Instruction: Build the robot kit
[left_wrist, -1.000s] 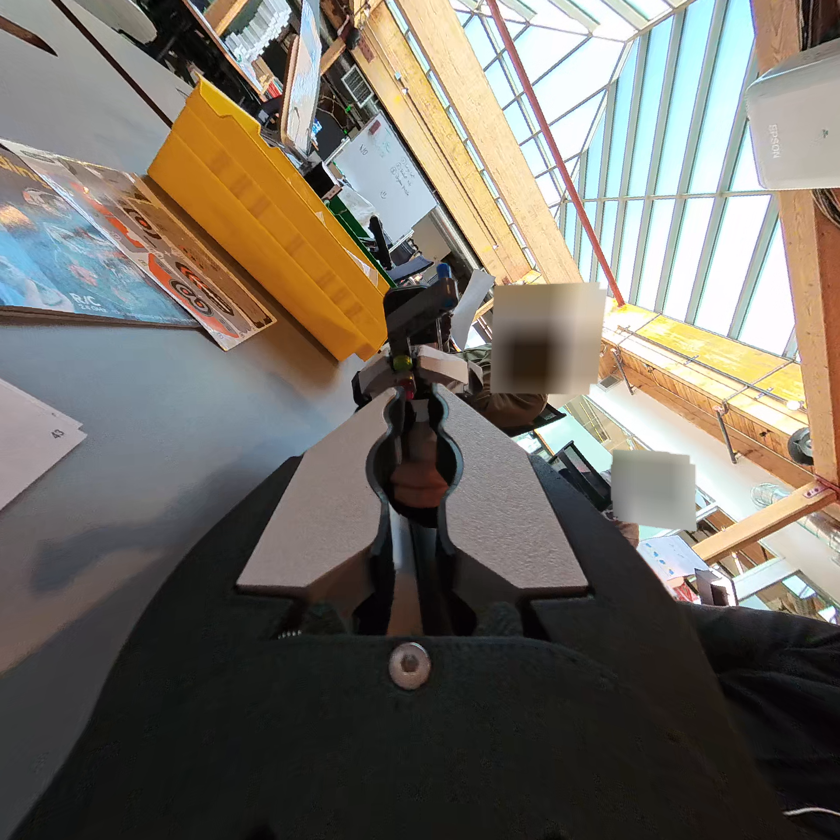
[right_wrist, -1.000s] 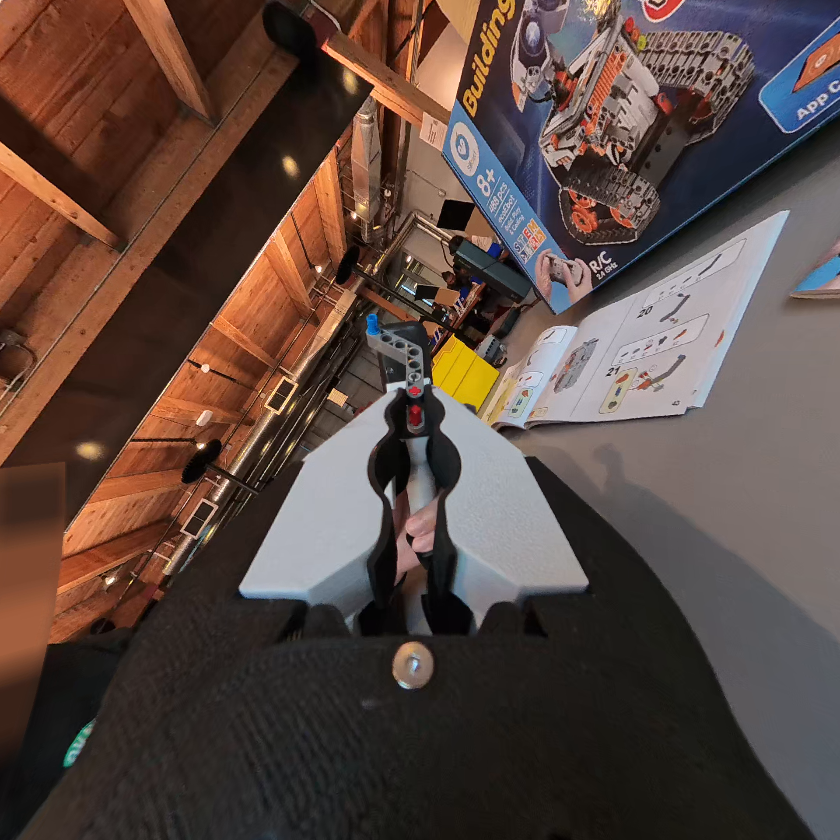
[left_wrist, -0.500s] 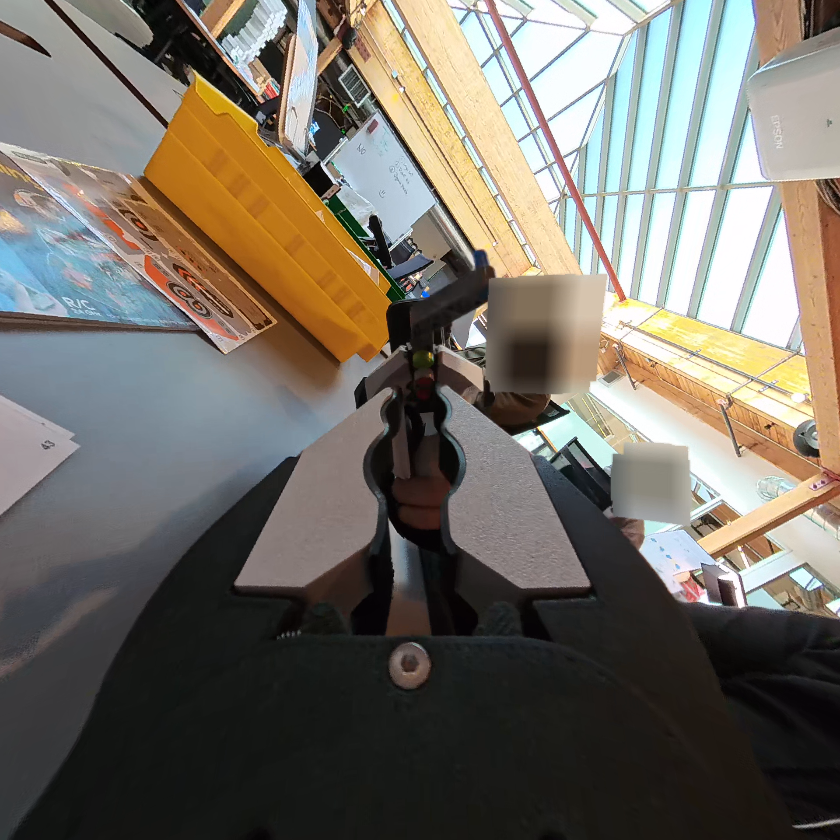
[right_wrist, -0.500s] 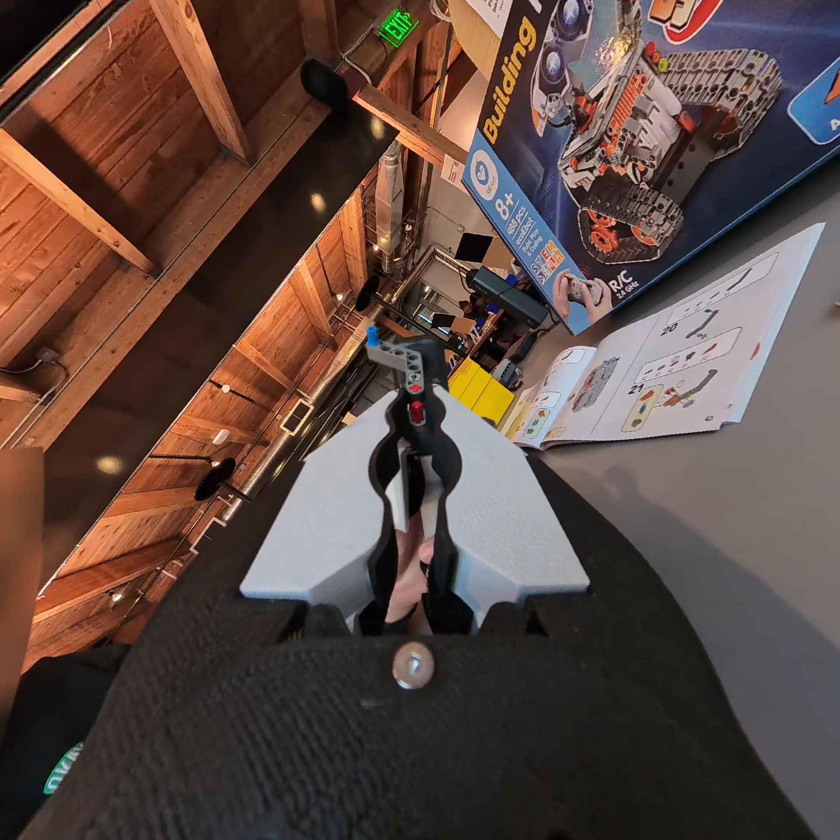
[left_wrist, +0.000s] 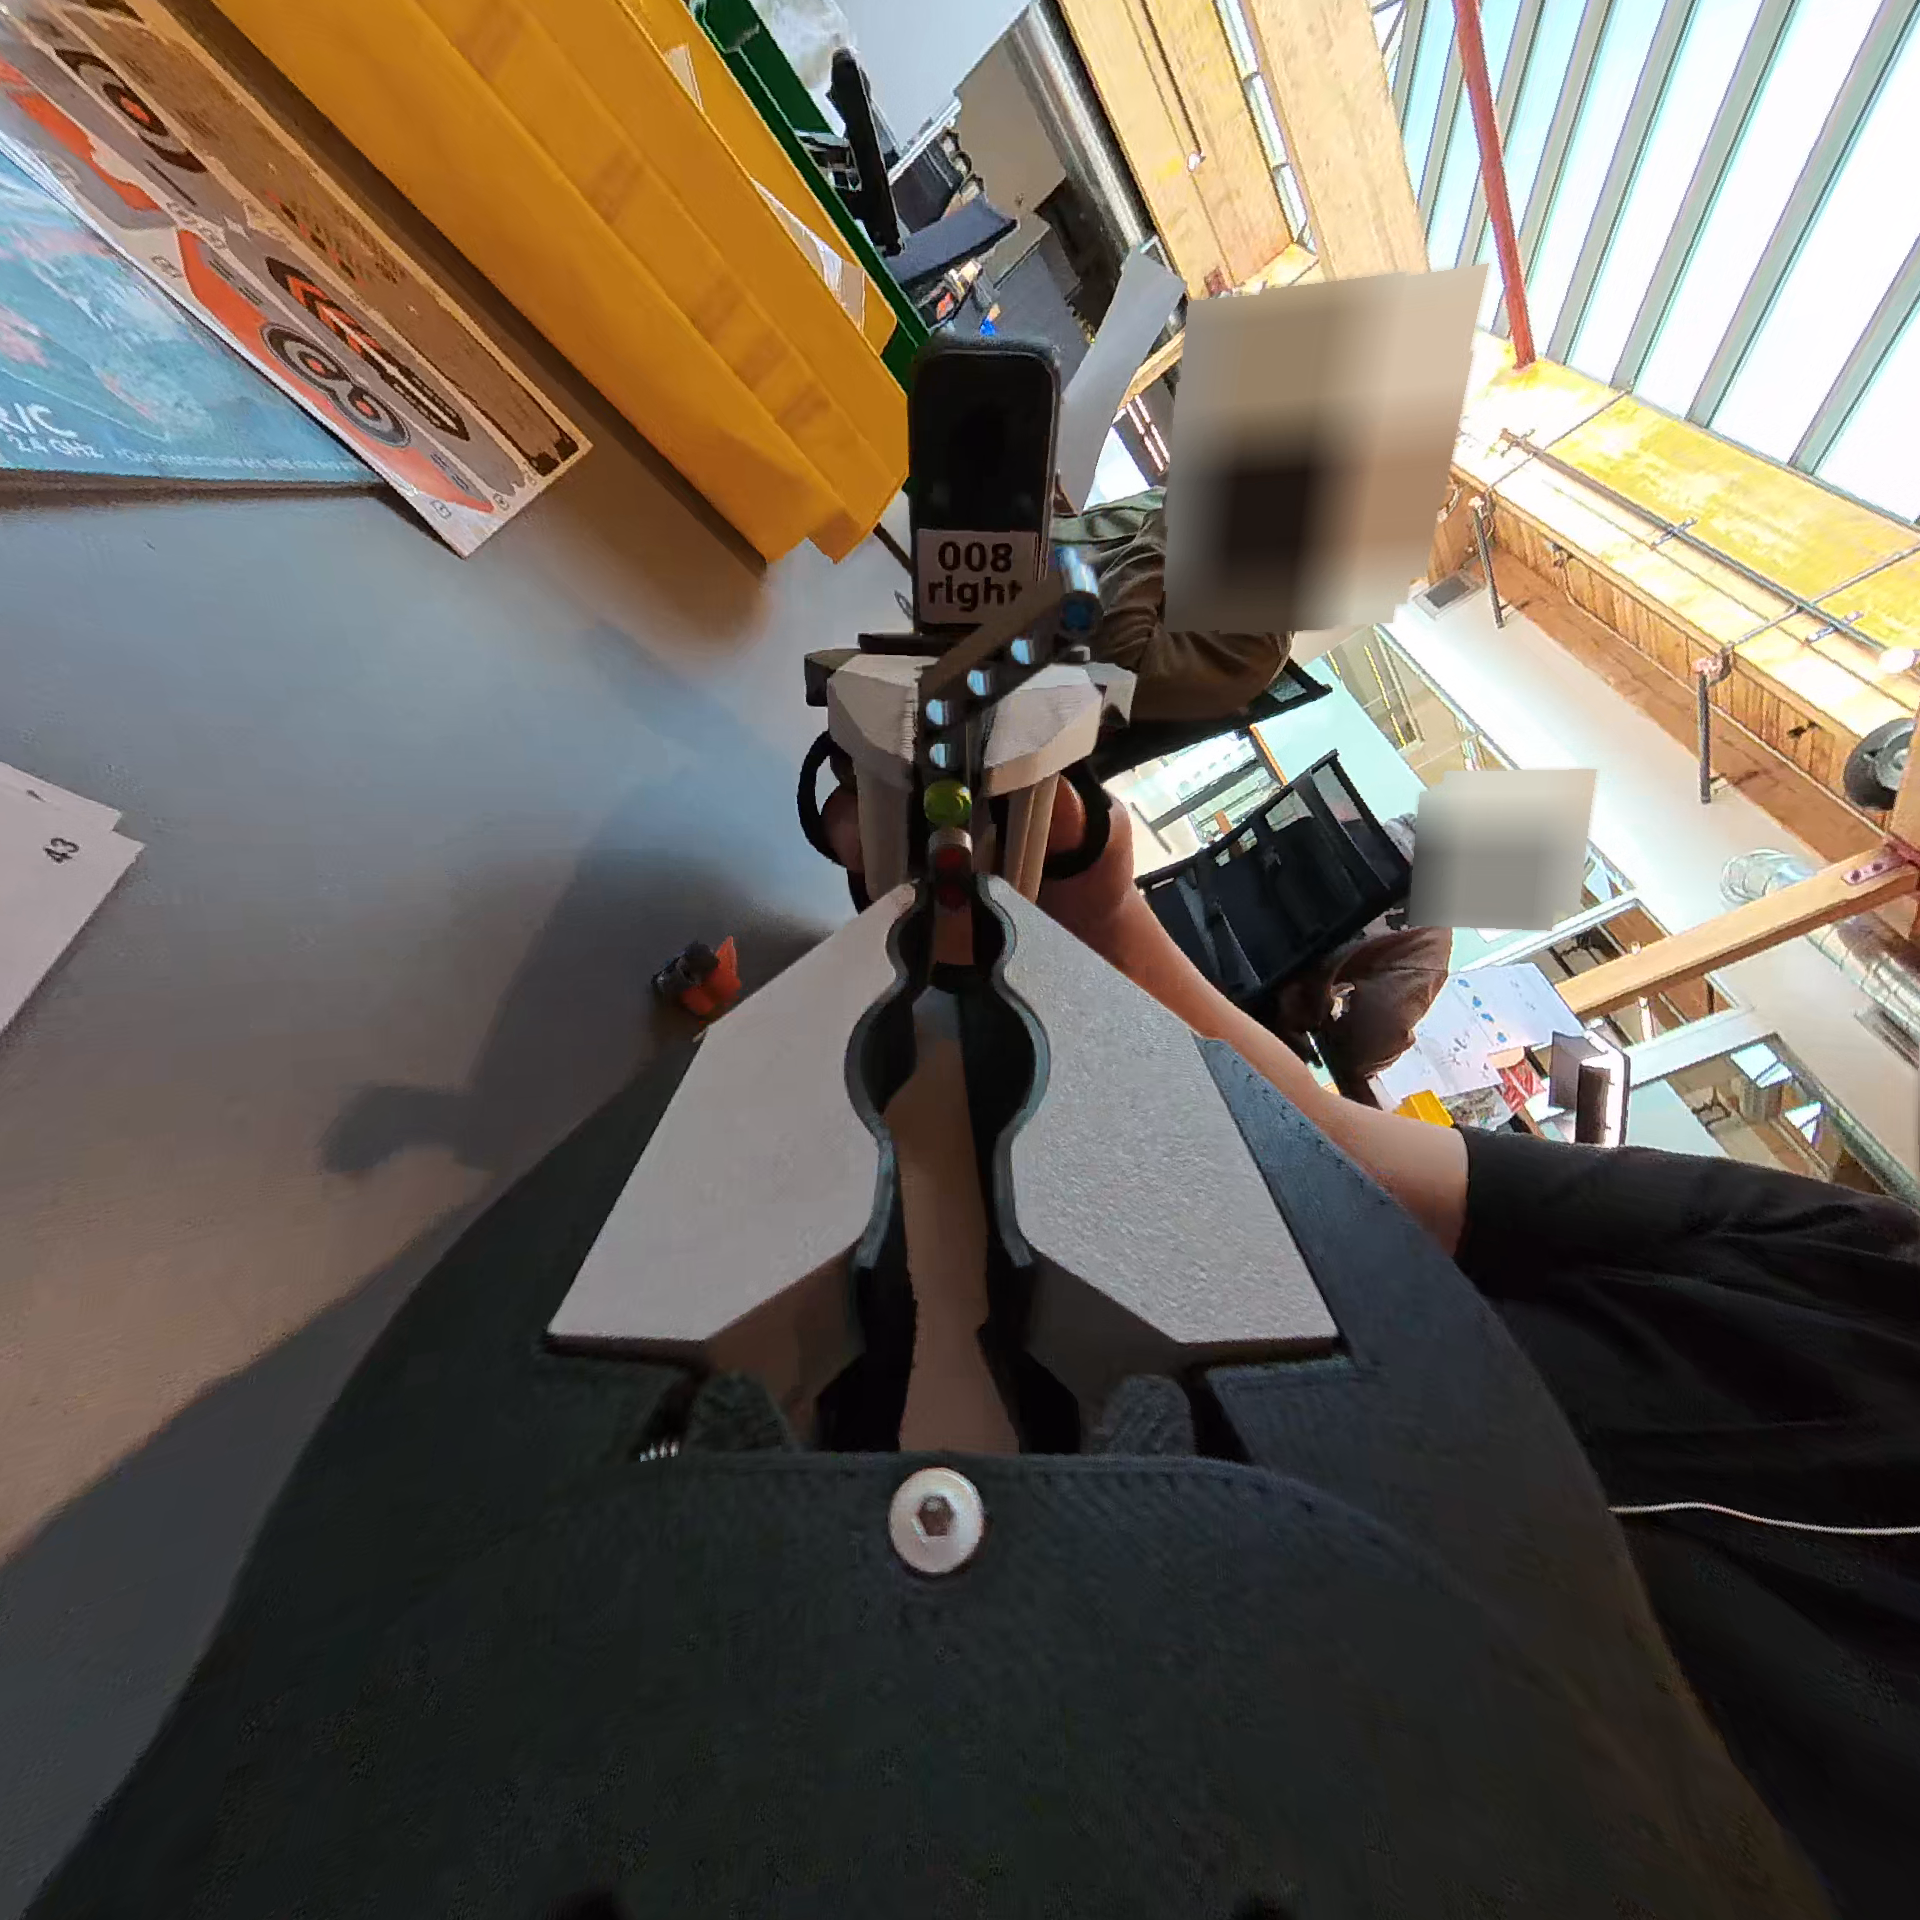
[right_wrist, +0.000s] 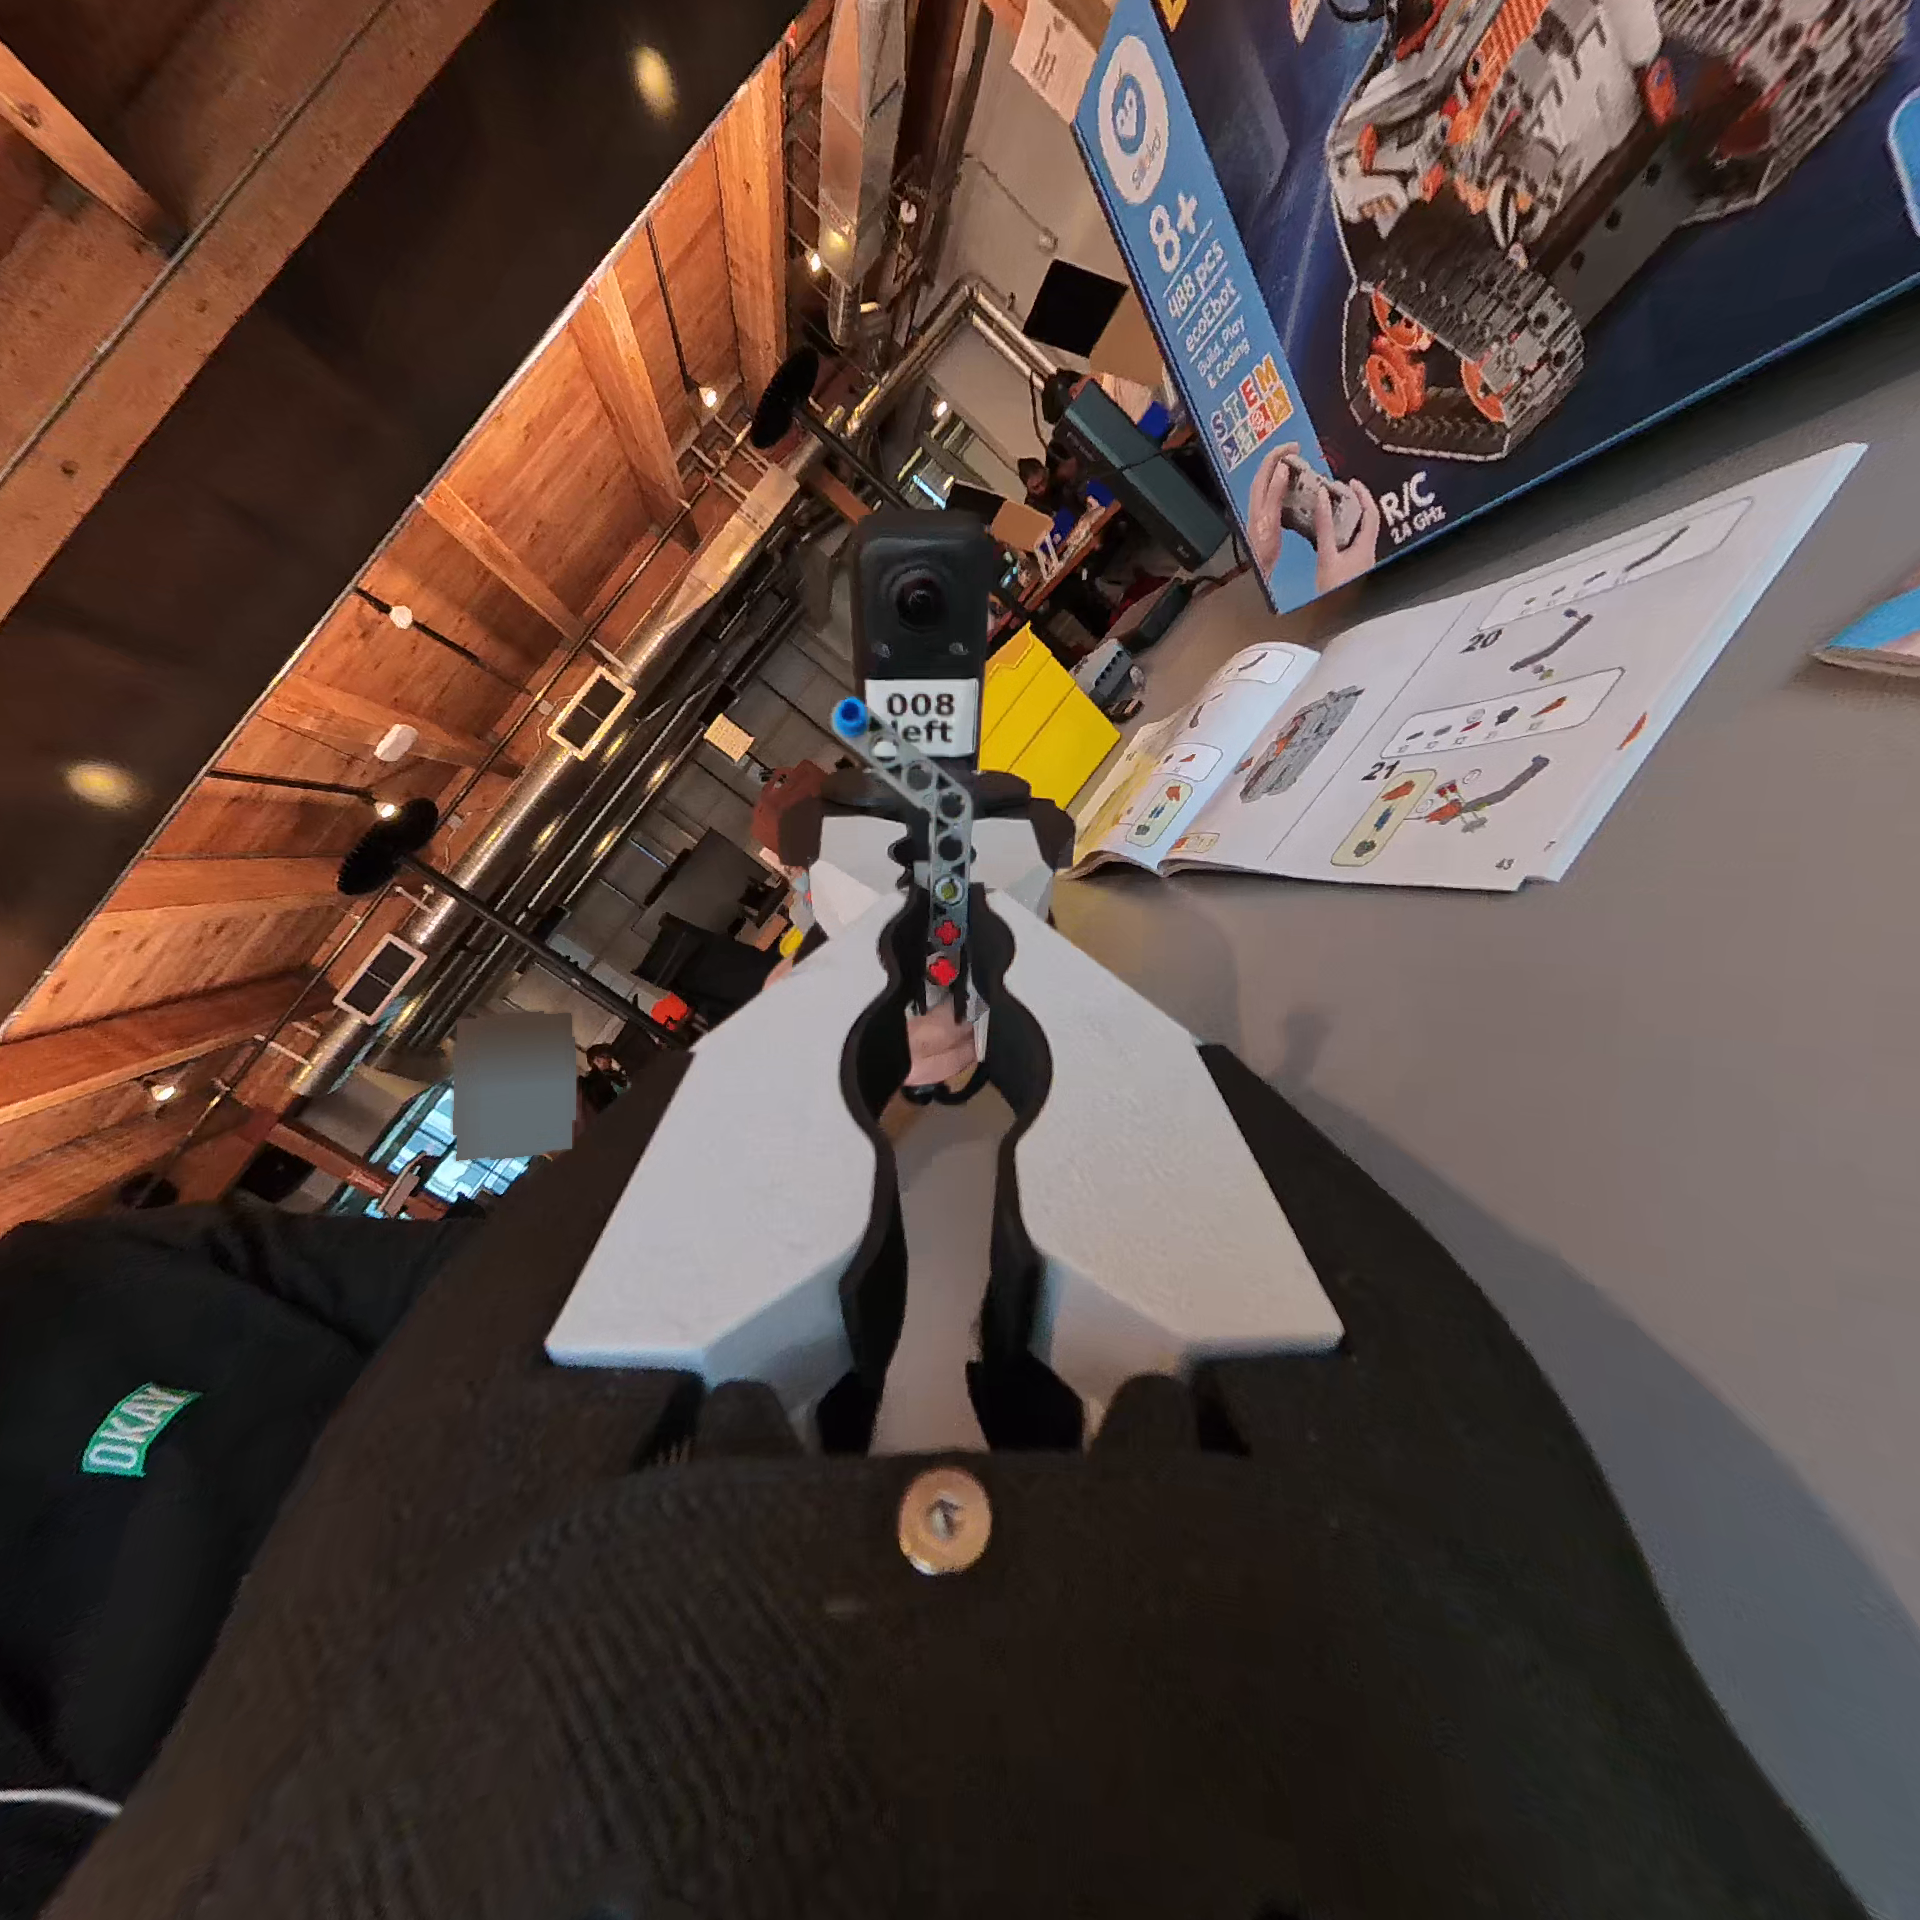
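A grey angled beam (right_wrist: 940, 831) with holes carries a blue pin at its far tip, a yellow-green pin at mid-length and red pins at its near end. My right gripper (right_wrist: 943, 961) is shut on the red-pin end. My left gripper (left_wrist: 948, 896) faces it tip to tip and is shut on the same end of the beam (left_wrist: 966, 707). Each view shows the other gripper just behind the beam: the right gripper in the left wrist view (left_wrist: 966, 727), the left gripper in the right wrist view (right_wrist: 925, 842). Both are held above a grey table (left_wrist: 312, 727).
A small orange and black part (left_wrist: 698, 977) lies on the table near the left gripper. A yellow bin (left_wrist: 623, 208), a blue toy box (right_wrist: 1558, 208) and an open instruction booklet (right_wrist: 1455, 748) sit further off. A person's arm (left_wrist: 1299, 1101) reaches in. Less than 4 cm separates the two grippers' tips.
Both grippers have turned together with the beam between them. In the left wrist view its blue-pin end swung right. The camera on each opposite gripper now stands upright in view.
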